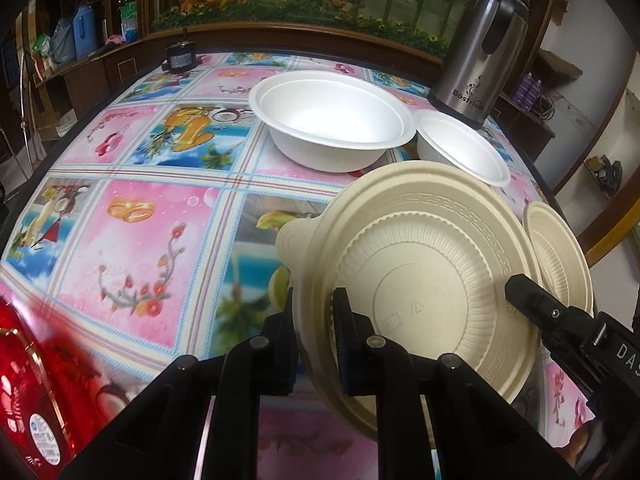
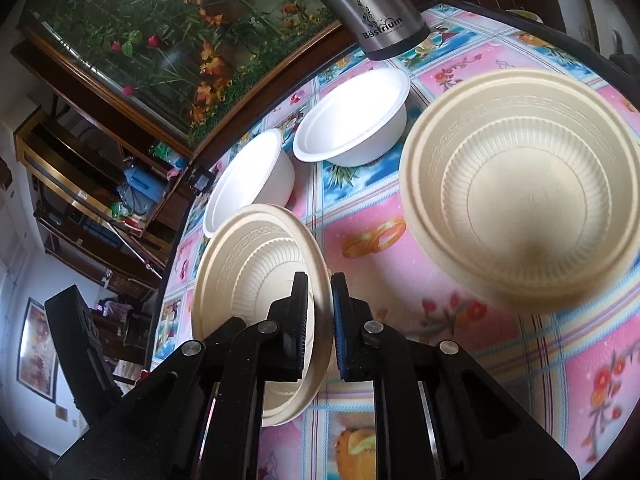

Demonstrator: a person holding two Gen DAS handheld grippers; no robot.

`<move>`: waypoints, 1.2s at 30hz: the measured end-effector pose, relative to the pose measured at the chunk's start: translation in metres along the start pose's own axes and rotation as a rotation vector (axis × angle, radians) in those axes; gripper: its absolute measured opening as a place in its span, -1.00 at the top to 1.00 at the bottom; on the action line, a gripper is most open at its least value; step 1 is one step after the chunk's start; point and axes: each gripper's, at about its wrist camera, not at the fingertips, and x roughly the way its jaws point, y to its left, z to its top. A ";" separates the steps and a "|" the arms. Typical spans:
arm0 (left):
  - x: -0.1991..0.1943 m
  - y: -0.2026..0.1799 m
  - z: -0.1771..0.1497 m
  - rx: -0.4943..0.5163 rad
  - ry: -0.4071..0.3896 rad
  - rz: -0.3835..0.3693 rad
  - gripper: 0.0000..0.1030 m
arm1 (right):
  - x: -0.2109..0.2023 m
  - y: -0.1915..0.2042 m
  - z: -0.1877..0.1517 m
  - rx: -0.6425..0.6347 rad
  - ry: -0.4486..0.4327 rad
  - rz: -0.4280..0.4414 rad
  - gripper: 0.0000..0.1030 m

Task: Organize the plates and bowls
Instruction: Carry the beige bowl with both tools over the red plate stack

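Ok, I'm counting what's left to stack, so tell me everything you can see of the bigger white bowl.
The bigger white bowl is round, matte, foam-like, with a flared rim. A second rim line inside suggests another bowl nested in it. Otherwise empty, it stands upright on the patterned tablecloth, right beside the smaller white bowl; no gripper touches it.

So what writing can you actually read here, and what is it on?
"Bestrium": steel flask, also readable in the left view.
"DAS", cut off by the frame edge: right tool's body.
Red packet's label: too blurred.
Cream plate's embossed mark: unreadable.
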 end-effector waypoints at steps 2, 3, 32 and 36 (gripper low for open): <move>-0.006 0.002 -0.005 0.005 -0.002 0.011 0.73 | -0.003 -0.001 -0.008 0.017 0.012 0.006 0.79; -0.009 0.002 -0.007 0.008 -0.003 0.016 0.73 | -0.003 -0.001 -0.011 0.024 0.018 0.006 0.82; -0.126 0.059 -0.054 -0.034 -0.171 0.077 0.73 | -0.064 0.087 -0.079 -0.120 0.016 0.069 0.84; -0.137 0.078 -0.061 -0.060 -0.183 0.096 0.73 | -0.058 0.105 -0.089 -0.147 0.040 0.086 0.83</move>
